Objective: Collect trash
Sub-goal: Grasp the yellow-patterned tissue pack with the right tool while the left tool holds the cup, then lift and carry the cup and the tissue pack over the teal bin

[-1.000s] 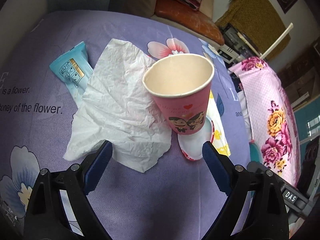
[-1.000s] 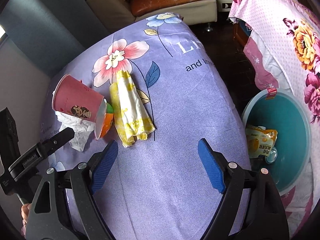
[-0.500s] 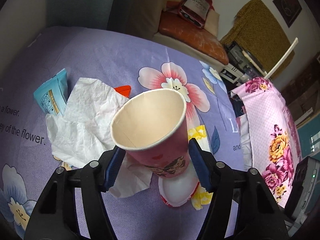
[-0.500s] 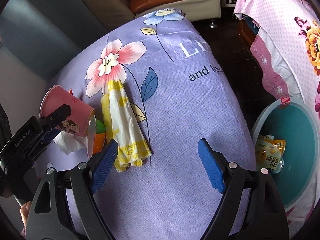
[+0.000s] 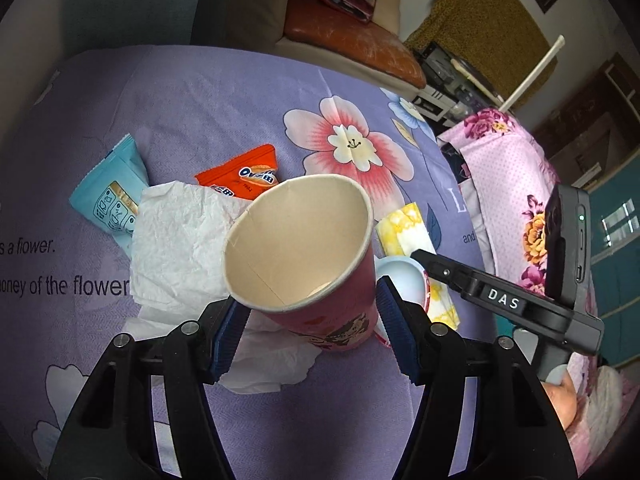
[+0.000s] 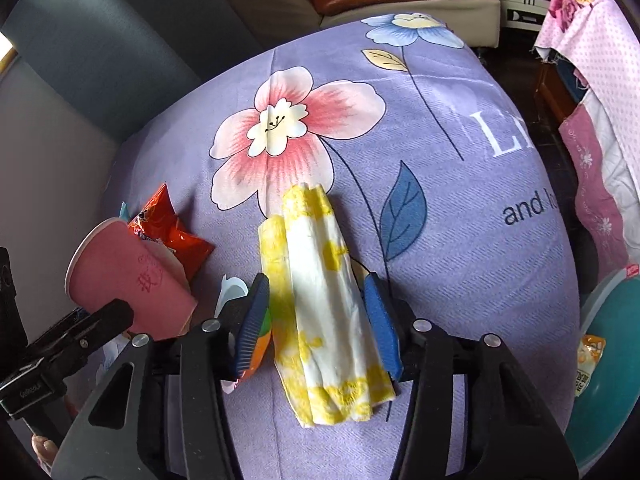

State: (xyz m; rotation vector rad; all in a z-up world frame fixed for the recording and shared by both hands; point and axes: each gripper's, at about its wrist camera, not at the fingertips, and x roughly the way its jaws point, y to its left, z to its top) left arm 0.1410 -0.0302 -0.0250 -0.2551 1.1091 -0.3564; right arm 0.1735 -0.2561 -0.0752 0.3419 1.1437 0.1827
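The purple flowered counter (image 6: 460,240) carries the trash. The left gripper (image 5: 310,332) has its jaws clamped on a pink paper cup (image 5: 304,248), mouth tilted up toward the camera. The right gripper (image 6: 316,320) has its jaws narrowly astride a yellow-and-white napkin (image 6: 324,300), which lies lengthwise, pointing away along the fingers.

Close wrist views, both showing cup (image 5: 304,256)

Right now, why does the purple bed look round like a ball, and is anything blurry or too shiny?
Right wrist view: the fisheye lens bulges the purple sheet into a dome, with dark corners; the yellow napkin is sharp and sunlit, with shade beside the blue pad. Left wrist view: the same curving; the pink cup is sharp, and the teal cabinet shows a bright window reflection.
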